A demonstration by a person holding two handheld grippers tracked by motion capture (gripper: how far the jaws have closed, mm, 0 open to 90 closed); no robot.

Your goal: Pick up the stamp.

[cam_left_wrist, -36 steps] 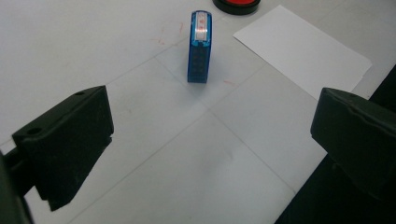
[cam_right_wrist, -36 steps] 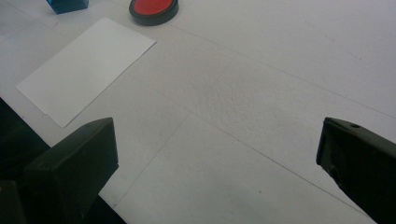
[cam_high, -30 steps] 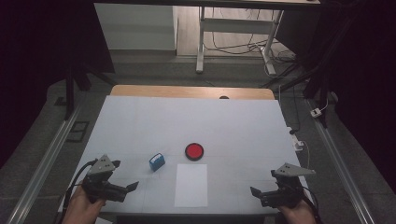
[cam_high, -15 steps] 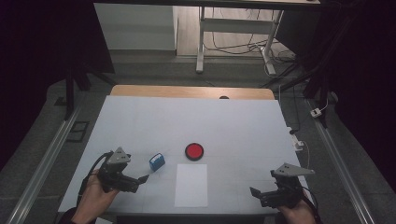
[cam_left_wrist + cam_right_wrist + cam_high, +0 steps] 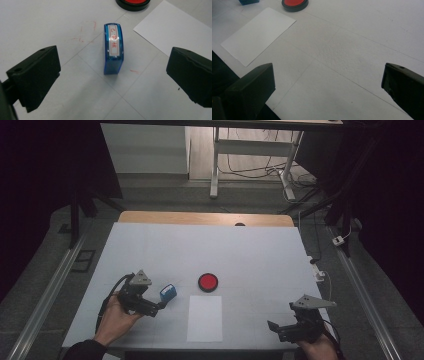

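Jaws of the left gripper (image 5: 113, 82) are spread wide, one to each side of the blue stamp (image 5: 113, 51), and nothing is held between them yet. The stamp lies on its side on the white table (image 5: 250, 250), its labelled face with red characters turned up, just beside the near left corner of the sheet of white paper (image 5: 205, 318) and a little left of the round red ink pad (image 5: 207, 282). In the high view the left gripper (image 5: 159, 308) is seen close against the stamp (image 5: 168, 292), apart from it by a small gap.

For a sound grasp, it is judged that the gripper should be carried forward until the stamp's long flat sides sit squarely between the pads, then closed gently on those sides rather than on the narrow ends. The stamp is angled slightly off the gripper's line, so a small turn of the hand would be wanted first; otherwise the smooth plastic may twist or skid.

Jaws of the right gripper (image 5: 327, 92) are likewise wide and empty, held over bare table near the front right edge.
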